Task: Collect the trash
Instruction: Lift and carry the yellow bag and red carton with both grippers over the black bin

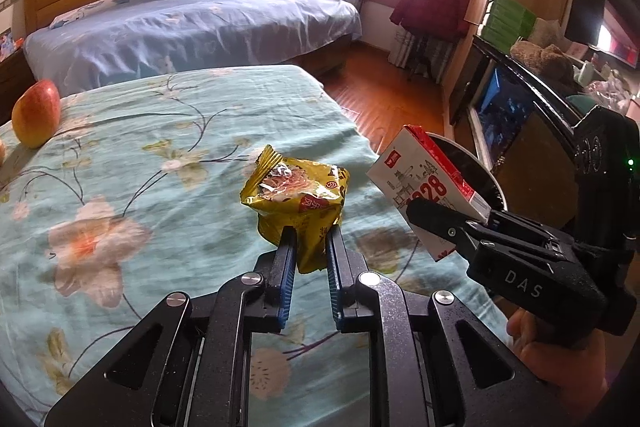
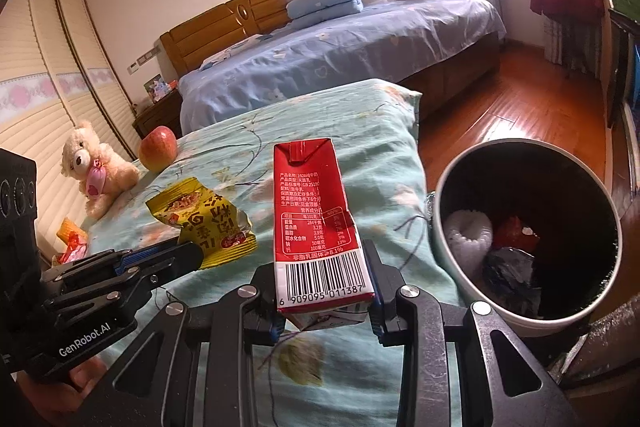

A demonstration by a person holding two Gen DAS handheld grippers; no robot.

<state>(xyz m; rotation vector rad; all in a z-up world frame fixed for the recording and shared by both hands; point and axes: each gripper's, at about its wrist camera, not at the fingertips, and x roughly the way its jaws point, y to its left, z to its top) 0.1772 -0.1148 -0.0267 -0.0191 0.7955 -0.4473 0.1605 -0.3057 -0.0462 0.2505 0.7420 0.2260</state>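
Left wrist view: left gripper (image 1: 312, 239) pinches yellow wrapper (image 1: 298, 203) between its fingers | right gripper (image 2: 326, 267) clamps red carton (image 2: 316, 215), bin (image 2: 452, 243) just right | bin contents murky

"DAS" is printed on the right claw (image 1: 430, 223); "GenRobot.AI" on the left claw (image 2: 192, 255). The carton (image 2: 320, 223) is marked with barcode "6 909095 011387" and "8.1%".

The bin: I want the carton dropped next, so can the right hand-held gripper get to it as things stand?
Probably yes. The right hand-held gripper holds the carton beside the open bin, with nothing between them.
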